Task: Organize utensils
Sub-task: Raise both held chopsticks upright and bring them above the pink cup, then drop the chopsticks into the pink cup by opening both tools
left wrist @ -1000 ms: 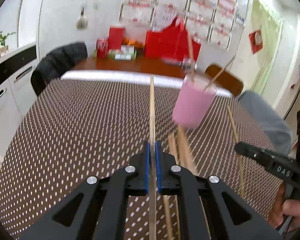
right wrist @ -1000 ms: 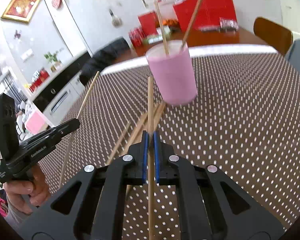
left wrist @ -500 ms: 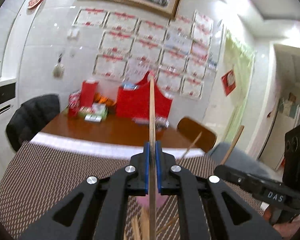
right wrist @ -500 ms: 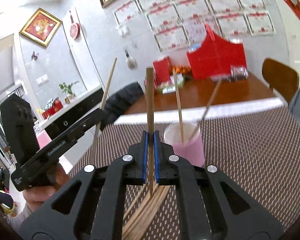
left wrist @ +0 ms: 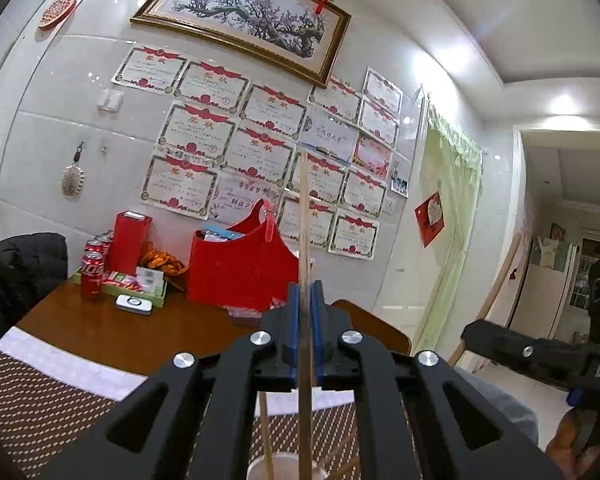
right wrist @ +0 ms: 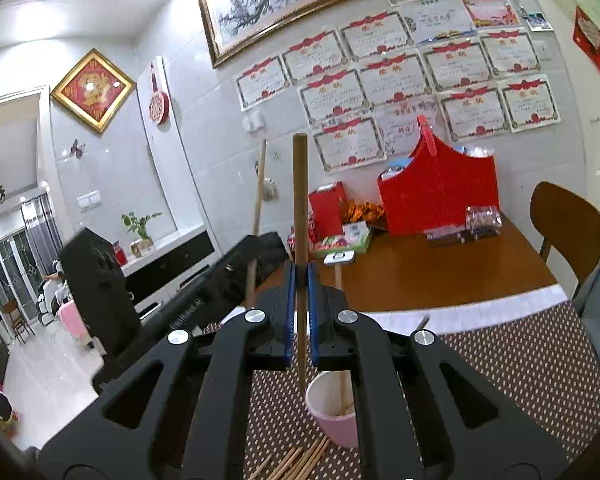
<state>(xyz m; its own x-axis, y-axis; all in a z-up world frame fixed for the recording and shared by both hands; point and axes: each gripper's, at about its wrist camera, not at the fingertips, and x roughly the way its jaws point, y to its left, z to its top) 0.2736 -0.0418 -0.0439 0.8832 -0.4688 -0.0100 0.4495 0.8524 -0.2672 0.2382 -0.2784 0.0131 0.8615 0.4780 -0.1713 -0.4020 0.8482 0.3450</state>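
chopsticks (right wrist: 300, 208) (one per gripper) above cup (right wrist: 334, 416)

Both grippers are held up at about the same height, side by side, pointing roughly level. The left gripper (left wrist: 305, 332) has its fingers (left wrist: 293, 328) pinched tight on a chopstick (left wrist: 303, 216) standing upright. The right gripper (right wrist: 300, 312) is likewise clamped on its own upright chopstick (right wrist: 300, 200).
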